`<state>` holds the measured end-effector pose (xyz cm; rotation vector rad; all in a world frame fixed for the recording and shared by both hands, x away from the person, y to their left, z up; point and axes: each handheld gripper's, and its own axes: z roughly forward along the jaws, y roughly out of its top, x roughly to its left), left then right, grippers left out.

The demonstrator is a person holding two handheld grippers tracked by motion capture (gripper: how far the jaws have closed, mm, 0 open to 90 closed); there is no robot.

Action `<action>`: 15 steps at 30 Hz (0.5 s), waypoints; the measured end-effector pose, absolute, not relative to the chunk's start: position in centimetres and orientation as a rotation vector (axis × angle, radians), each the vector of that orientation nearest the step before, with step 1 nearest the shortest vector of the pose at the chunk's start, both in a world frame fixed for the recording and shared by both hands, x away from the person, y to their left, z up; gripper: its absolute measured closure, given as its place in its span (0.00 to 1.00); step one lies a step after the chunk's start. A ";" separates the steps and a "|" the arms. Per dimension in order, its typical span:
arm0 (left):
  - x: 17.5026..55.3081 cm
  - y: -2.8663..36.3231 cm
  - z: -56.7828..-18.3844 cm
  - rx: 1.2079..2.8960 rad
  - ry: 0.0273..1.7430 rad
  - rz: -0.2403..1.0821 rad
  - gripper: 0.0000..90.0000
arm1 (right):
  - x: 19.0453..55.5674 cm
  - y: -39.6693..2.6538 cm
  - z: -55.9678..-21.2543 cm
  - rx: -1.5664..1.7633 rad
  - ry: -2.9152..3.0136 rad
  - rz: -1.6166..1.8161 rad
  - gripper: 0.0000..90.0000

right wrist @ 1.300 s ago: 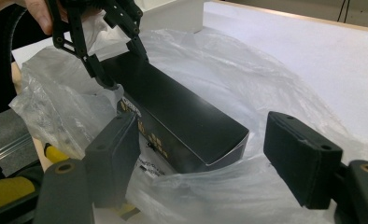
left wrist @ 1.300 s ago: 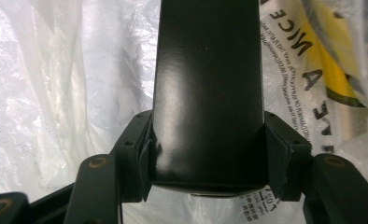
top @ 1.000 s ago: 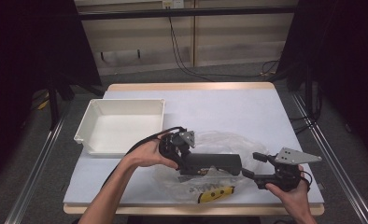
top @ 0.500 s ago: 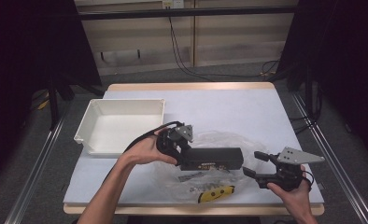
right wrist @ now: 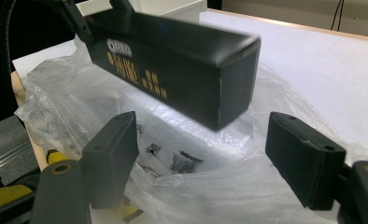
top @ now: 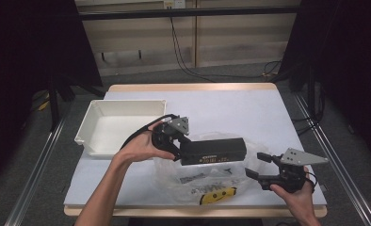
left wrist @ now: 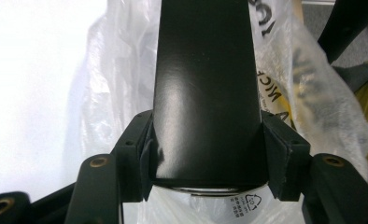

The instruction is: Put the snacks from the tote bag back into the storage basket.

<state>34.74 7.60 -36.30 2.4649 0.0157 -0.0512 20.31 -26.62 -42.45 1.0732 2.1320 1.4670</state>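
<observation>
Clearly the step in hand is lifting the long black box (top: pixel 213 150) out of the clear plastic bag (top: pixel 200 176) that lies crumpled on the white table (top: pixel 230 108), probably on its way to the white tray (top: pixel 120 123) at the left. The left gripper (top: pixel 180 151) pinches the box at one end, a pad pressed flat on each side wall, and the box juts out level from it toward the right, above the bag and apart from it. To do this well, the grip must stay firm, because the box is long and held only at its end; its far end may sag or swing if the wrist tips. A slow, level rise should free it from the film without dragging the bag along. If the bag clings, the right gripper (top: pixel 255 165) is well placed to pin it.

That right gripper rests low near the table's near right corner, pointing left at the bag, its fingers (right wrist: pixel 112 154) spread wide with nothing between them. The left hand (top: pixel 143 147) wraps the gripper body from the tray side, the forearm coming in from the near edge, the wrist roughly level.
</observation>
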 end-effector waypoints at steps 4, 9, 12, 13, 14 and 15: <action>34.9 8.1 -35.4 2.463 0.025 -0.035 0.48 | 20.3 -26.6 -42.4 1.074 2.131 1.464 0.28; 34.9 8.6 -34.4 2.448 0.024 -0.026 0.48 | 20.4 -26.5 -42.5 1.072 2.133 1.465 0.28; 34.9 9.1 -33.9 2.457 0.023 -0.008 0.48 | 20.3 -26.6 -42.5 1.072 2.136 1.460 0.28; 34.9 9.3 -33.9 2.447 0.031 -0.006 0.48 | 20.3 -26.6 -42.5 1.073 2.133 1.462 0.28; 35.0 9.5 -33.8 2.451 0.032 -0.003 0.48 | 20.3 -26.7 -42.5 1.073 2.132 1.461 0.28; 35.1 9.7 -33.6 2.461 0.029 -0.003 0.48 | 20.3 -26.7 -42.5 1.080 2.131 1.460 0.28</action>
